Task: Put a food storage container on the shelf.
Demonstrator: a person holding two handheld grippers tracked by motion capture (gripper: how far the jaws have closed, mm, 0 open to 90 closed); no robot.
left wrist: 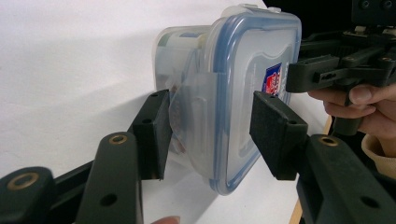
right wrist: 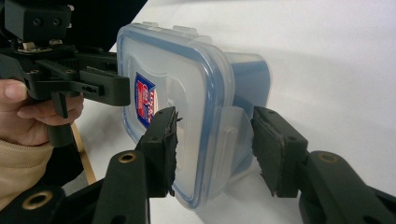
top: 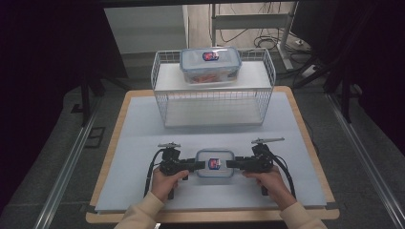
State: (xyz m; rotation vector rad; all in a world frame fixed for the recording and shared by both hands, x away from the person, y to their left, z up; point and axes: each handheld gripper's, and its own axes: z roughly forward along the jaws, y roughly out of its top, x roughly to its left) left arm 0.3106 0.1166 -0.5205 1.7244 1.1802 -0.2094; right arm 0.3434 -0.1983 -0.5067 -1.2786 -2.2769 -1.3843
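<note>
My left gripper (left wrist: 210, 135) has its two black pads (left wrist: 275, 135) spread on either side of the short end of a small clear food container (left wrist: 233, 93), one pad above the blue-rimmed lid and one below near the base; in the left gripper view I see a gap between each pad and the plastic, so the jaws straddle the side clip without pinching it. My right gripper (right wrist: 212, 149) mirrors this at the opposite end: its pads (right wrist: 271, 149) stand apart around the lid edge and the folded-down clip, again with daylight on both sides, so I read both sets of fingers as released and holding nothing. The container (top: 215, 163) sits flat on the pale table mat (top: 138, 143), directly between the two grippers, with the left gripper (top: 191, 165) and right gripper (top: 234, 164) pressing in from each end in the high view. Beyond the fingertips, farther across the table, stands a white wire rack (top: 213, 90) with a larger matching container (top: 210, 64) on its top shelf and an open lower shelf. I judge the work to be at an early stage: the approach and alignment look finished, but the squeeze, the lift and any carry toward the rack remain to be done, and the lid appears closed.
</note>
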